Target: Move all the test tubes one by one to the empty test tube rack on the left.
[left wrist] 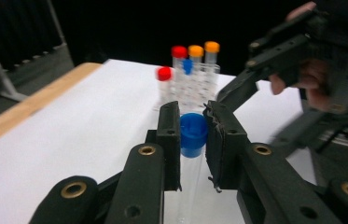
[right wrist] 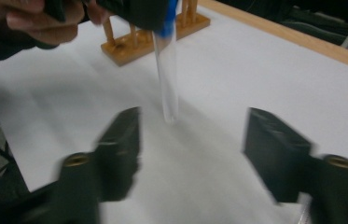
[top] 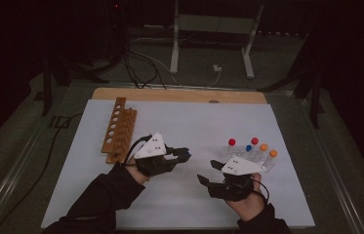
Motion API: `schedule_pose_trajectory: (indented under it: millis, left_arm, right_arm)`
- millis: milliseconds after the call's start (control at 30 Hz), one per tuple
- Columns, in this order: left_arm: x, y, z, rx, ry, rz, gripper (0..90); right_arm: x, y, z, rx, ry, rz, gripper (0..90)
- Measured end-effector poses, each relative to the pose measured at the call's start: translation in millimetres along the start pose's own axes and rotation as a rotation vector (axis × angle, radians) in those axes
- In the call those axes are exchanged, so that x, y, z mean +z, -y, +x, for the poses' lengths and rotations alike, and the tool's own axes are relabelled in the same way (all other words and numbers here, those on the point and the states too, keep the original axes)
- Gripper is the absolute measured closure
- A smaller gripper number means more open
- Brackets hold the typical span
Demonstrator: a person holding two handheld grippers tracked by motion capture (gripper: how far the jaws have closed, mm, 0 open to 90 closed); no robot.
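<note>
One tube: your left hand-held gripper [left wrist: 193, 135] pinched the blue-capped tube [left wrist: 193, 133] at its cap, above the counter [top: 194, 122].
Long axis: upright, tip hanging down.
Right hand-held gripper [right wrist: 190, 140]: spread, nothing between the jaws.
Bearing: the wooden rack [top: 118, 129] lay just left of your left hand-held gripper, the nearer one.
Remaining tubes [top: 252, 151]: stood well apart, at right.

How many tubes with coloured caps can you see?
6: one blue-capped tube in the left gripper; five standing together at the table's right: red, blue, red, orange, orange. More may hide behind.
</note>
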State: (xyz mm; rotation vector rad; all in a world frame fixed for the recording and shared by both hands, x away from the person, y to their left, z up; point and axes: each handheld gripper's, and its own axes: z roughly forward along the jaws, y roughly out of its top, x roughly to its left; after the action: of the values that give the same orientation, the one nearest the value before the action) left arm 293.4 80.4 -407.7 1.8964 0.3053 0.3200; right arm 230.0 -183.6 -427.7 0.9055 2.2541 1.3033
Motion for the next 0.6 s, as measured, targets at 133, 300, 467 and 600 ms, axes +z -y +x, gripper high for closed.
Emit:
schedule_pose_trajectory:
  millis: [133,300,467,600]
  left_arm:
    - [-13.5,-5.5,14.3,-0.011,-0.056,-0.004,77.7]
    - [-36.1,-12.4,44.2,-0.031,-0.172,0.007,77.8]
    - [-50.6,-13.9,67.8,-0.054,-0.248,0.014,77.8]
    - [-62.5,-13.7,89.0,-0.088,-0.311,0.007,77.7]
  right_arm:
    - [-2.7,0.1,-0.7,0.008,-0.014,-0.033,10.9]
    - [-4.6,-0.1,-1.6,0.005,-0.035,-0.053,0.6]
    - [-6.8,0.1,-3.4,0.018,-0.043,-0.078,0.0]
    - [-7.8,-0.1,-4.3,0.017,-0.039,-0.085,0.0]
